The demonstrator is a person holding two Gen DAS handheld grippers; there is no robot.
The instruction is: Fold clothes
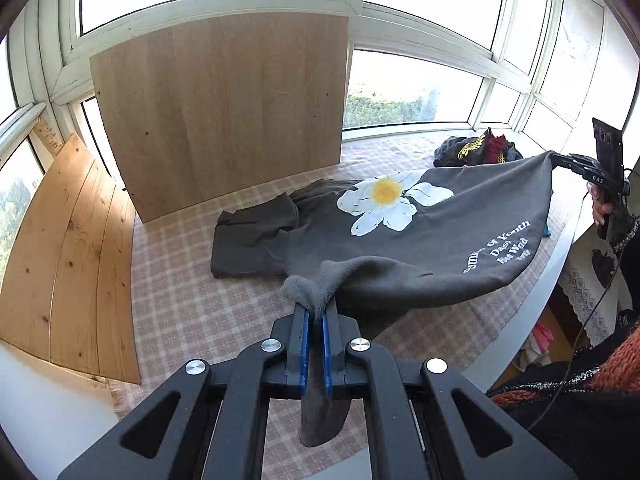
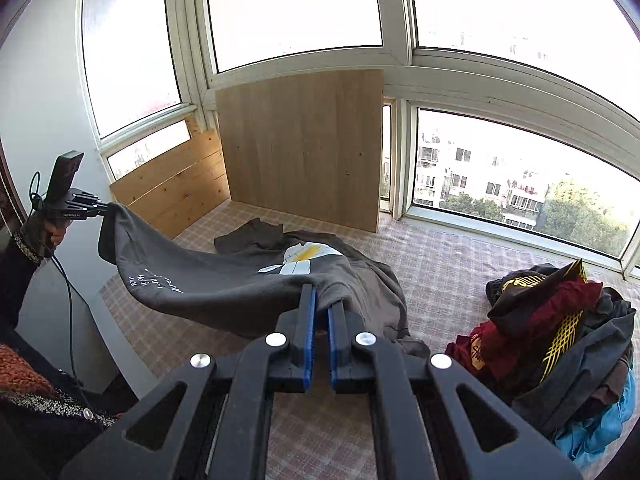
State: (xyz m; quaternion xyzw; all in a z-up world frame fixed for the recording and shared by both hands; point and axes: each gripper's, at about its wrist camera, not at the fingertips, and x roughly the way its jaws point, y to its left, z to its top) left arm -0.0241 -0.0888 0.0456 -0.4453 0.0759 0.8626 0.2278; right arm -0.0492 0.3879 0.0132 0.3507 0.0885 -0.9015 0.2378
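Note:
A grey sweatshirt [image 1: 420,248] with a white daisy print [image 1: 390,200] and white lettering hangs stretched between both grippers above the checked cloth. My left gripper [image 1: 315,312] is shut on one corner of its hem, and a tail of grey fabric hangs down between the blue pads. My right gripper [image 2: 322,300] is shut on the other hem corner. The far part of the sweatshirt [image 2: 280,240], with a sleeve [image 1: 256,232], still rests on the surface. Each view shows the other gripper at the edge: the right gripper [image 1: 560,159] and the left gripper [image 2: 102,208].
A pile of other clothes [image 2: 560,340], dark, red and blue, lies at the right on the checked cloth [image 2: 440,264]. A wooden board [image 1: 224,112] leans upright against the windows behind, with a plank panel [image 1: 68,260] at the left. A person's sleeve [image 2: 24,392] is near.

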